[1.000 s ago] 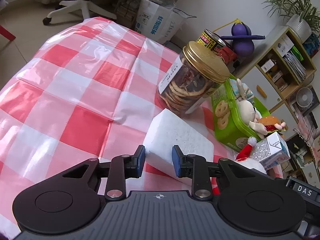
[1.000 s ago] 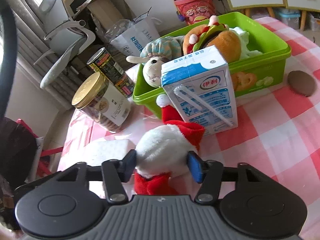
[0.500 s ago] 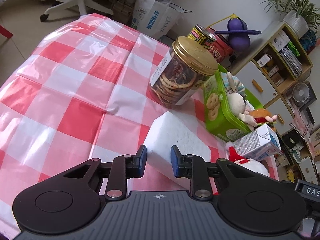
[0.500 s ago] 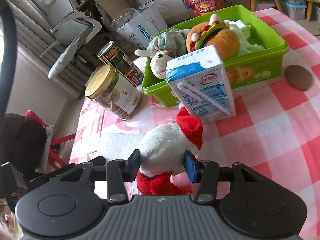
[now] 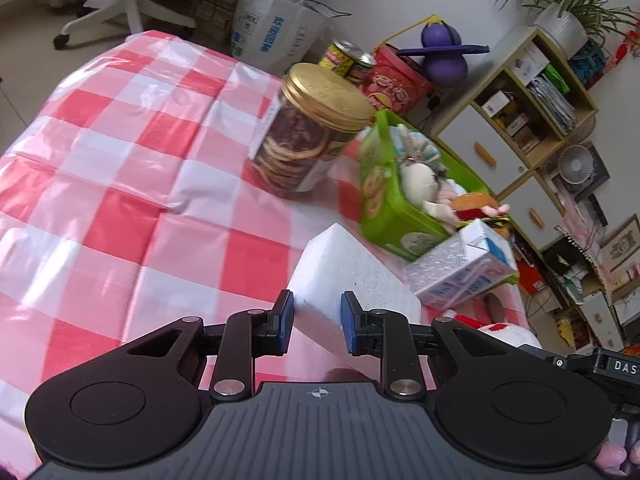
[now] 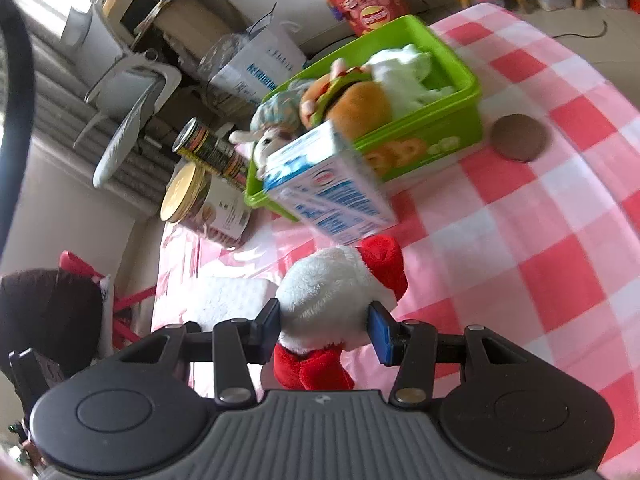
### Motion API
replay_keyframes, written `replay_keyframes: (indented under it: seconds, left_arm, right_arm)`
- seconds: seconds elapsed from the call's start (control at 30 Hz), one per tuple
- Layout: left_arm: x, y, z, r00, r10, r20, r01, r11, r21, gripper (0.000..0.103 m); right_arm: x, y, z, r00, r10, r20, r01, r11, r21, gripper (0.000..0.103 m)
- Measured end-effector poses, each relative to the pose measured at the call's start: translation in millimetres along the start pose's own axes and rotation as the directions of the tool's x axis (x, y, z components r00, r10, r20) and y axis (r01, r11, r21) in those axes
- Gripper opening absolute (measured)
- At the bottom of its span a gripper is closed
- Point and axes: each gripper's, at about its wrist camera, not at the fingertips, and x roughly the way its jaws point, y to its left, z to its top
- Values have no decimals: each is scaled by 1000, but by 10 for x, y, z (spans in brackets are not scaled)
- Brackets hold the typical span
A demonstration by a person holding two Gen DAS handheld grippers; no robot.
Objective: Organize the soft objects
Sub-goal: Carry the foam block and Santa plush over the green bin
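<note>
My left gripper (image 5: 318,318) is shut on one end of a white foam sponge (image 5: 344,276), which juts forward over the red-checked cloth. My right gripper (image 6: 325,330) is shut on a white plush in a red Santa hat (image 6: 328,292), its pads pressing into the fur. The sponge (image 6: 232,300) shows to the left of the plush. Ahead stands a green bin (image 6: 440,128) holding a burger plush (image 6: 352,100) and a bunny plush (image 5: 420,176). In the left wrist view the green bin (image 5: 380,208) is to the right of the sponge.
A blue-and-white milk carton (image 6: 332,196) stands against the bin's front, between it and the plush. A gold-lidded jar (image 5: 308,140) and a tin can (image 5: 346,58) stand left of the bin. A brown disc (image 6: 518,136) lies right of it. The table edge runs along the left.
Both grippers rose and drew back from the bin with their loads. The right jaws tightened on the plush and the right view rolled. The left jaws narrowed slightly on the sponge.
</note>
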Motion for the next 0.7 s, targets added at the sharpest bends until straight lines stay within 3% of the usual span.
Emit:
replay_keyframes:
  seconds: [0.5,0.7]
  left_arm:
    - [-110,-374,52,995,-76,70,78,997,-19,24]
    - [-181,-492,190,993,-56,105,56,998,3,24]
  right_arm:
    - [-461,-389,237,993,28,119,-42,992,122,29]
    - [-620,-418,385,982,27,185,-55,987,149,29]
